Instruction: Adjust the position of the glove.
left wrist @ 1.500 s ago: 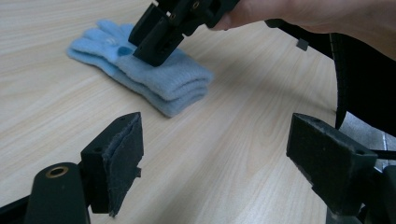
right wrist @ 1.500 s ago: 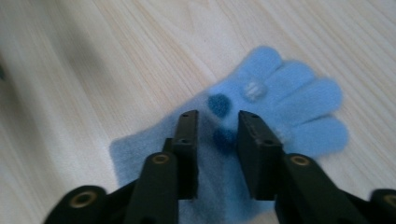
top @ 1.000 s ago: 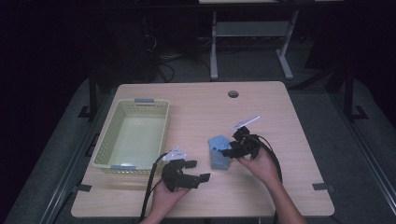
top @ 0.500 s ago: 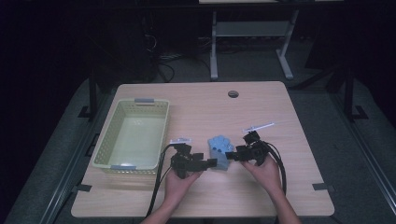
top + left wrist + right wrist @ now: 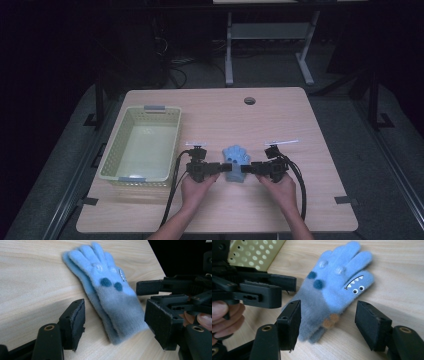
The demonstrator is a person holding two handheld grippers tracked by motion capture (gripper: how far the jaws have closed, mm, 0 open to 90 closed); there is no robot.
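The blue glove [image 5: 236,161] lies flat on the table [image 5: 310,125], right of the yellow basket [image 5: 111,150]. The left gripper [image 5: 220,168] has just been closing; its 2 jaws stand apart around the glove's cuff, not pressing. The right gripper [image 5: 248,169] is likewise apart around the cuff. The right gripper view shows a toothy face on the glove.

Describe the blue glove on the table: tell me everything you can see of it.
The glove is a small fuzzy knit piece, light blue at the fingers and grey-blue toward the cuff. It carries dark blue dots, orange dots near the cuff, pale bumps below the fingers, and a toothy monster face with two eyes on one finger. In the left gripper view a second layer of the same knit shows beneath it. It lies flat on the wooden table, fingers pointing away from the person, right of the basket. The gripper jaws stand around its cuff, not pressing it.
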